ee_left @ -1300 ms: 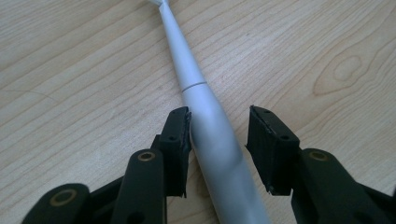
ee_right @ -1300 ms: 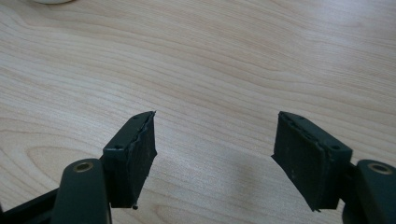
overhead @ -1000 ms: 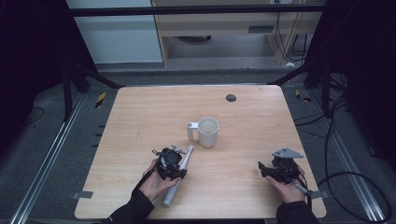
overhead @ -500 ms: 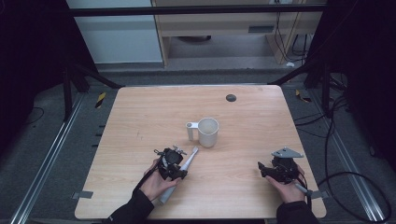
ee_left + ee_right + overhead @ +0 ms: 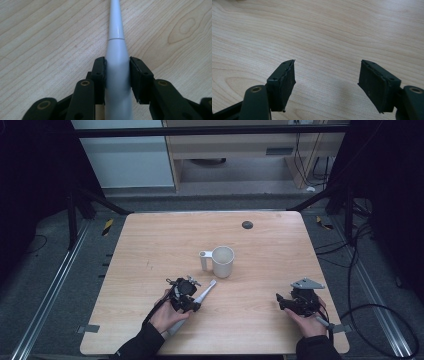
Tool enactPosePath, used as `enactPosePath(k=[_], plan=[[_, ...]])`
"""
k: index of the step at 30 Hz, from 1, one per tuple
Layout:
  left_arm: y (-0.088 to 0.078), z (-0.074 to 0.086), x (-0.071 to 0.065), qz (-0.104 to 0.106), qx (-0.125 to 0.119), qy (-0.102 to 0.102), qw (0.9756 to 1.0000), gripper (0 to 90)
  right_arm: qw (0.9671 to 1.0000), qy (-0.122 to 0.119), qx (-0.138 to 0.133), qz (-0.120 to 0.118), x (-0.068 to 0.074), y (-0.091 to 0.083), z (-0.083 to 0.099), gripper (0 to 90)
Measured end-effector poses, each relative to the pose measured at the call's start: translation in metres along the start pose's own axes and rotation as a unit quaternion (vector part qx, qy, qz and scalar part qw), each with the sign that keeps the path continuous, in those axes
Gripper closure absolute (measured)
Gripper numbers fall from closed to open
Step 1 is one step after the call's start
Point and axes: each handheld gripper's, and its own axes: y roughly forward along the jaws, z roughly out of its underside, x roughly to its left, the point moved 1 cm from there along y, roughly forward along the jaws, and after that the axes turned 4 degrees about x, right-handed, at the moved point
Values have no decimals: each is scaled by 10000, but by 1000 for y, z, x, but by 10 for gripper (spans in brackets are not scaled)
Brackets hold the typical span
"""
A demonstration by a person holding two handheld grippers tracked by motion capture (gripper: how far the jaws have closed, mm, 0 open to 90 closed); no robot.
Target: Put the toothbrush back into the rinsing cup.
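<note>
Left tongs (image 5: 117, 72) clamped on grey wand (image 5: 116, 47), right tongs (image 5: 327, 83) agape

The wooden table (image 5: 150, 250) has a pale, grained top with rounded corners and a small dark round spot (image 5: 247, 224) near its far edge. Around the table the floor (image 5: 45, 270) is dark grey. A metal rail (image 5: 50, 290) runs along the floor left of the table, and black cables (image 5: 370, 305) loop over the floor to its right. Beyond the table's far edge stands a light wooden cabinet (image 5: 235, 145) beside a pale panel (image 5: 125, 160). A black bar (image 5: 210, 130) crosses above them. Both sides of the room beyond the table are in deep shadow.
</note>
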Motion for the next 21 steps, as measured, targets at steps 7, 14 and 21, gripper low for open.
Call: enactPosePath(k=[7, 14, 21], plan=[[-1, -1, 0, 51, 120, 305, 9994, 663, 10000, 5, 3, -9, 0, 0, 0, 292], [-5, 1, -1, 78, 202, 553, 9982, 665, 10000, 2, 16, -17, -1, 0, 0, 293], [-15, 2, 0, 197, 181, 622, 9977, 667, 10000, 12, 14, -18, -1, 0, 0, 293]])
